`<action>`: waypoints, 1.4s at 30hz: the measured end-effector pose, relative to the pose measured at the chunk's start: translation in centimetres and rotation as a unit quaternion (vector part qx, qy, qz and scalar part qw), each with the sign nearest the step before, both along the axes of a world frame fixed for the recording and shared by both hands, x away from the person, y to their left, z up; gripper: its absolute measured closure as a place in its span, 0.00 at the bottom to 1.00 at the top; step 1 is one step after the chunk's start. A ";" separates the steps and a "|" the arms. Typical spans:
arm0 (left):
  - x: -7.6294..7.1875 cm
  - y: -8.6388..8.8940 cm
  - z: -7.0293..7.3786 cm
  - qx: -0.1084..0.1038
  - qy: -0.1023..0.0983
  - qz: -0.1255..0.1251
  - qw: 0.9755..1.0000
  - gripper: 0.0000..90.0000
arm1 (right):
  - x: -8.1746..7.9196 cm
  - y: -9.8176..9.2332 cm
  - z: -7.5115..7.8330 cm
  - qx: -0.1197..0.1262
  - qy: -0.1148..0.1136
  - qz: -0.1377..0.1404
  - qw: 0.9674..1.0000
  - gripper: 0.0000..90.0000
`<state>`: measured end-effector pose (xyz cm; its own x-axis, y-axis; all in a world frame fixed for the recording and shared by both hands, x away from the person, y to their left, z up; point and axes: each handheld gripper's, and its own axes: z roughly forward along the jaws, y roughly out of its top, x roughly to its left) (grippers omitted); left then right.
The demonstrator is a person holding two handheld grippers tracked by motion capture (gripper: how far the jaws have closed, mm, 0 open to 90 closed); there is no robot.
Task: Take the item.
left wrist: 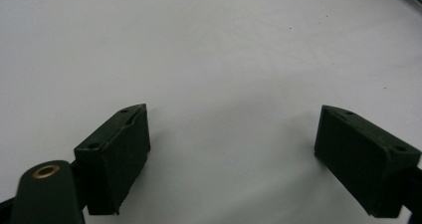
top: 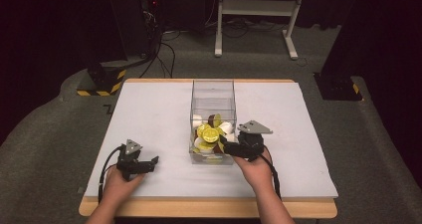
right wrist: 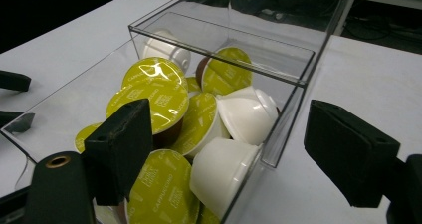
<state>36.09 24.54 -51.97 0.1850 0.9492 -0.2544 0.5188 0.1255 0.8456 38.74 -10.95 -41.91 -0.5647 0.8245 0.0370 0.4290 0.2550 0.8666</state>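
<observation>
Over the clear box (right wrist: pixel 298 69) of capsules (right wrist: pixel 154 97), right gripper (right wrist: pixel 239 154) gapes; left gripper (left wrist: pixel 231 149) gapes over table (left wrist: pixel 199 45).

A clear, glossy plastic box (right wrist: pixel 293 64) holds capsules (right wrist: pixel 244 114) of smooth white plastic with shiny yellow-green foil lids (right wrist: pixel 154 97); the table (top: pixel 149 114) top looks matt white, edged in pale wood.

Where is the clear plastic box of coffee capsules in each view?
High view: clear plastic box stands mid-table, capsules at its near end.
Left gripper view: perhaps a sliver of it at the top right corner.
Right gripper view: centre, one jaw inside.
Shared landmark: white table.
</observation>
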 end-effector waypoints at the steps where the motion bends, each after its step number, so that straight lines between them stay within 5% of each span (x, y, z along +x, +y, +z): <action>1: 0.0 0.0 0.0 0.000 0.000 0.000 1.000 0.16 | 0.0 0.1 0.0 0.000 -0.001 0.001 1.000 0.22; 24: 0.0 0.0 0.0 -0.002 -0.001 0.001 1.000 0.16 | 0.5 3.9 -0.3 -0.035 0.014 0.051 0.998 0.26; 42: 0.0 0.0 0.0 0.000 0.000 -0.001 1.000 0.16 | 0.8 5.9 -0.7 -0.072 0.014 0.065 0.995 0.30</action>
<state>36.09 24.54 -51.97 0.1862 0.9490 -0.2544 0.5187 0.1249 0.8458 39.50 -5.07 -42.56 -0.6668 0.7429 -0.0587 0.4083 0.4301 0.8052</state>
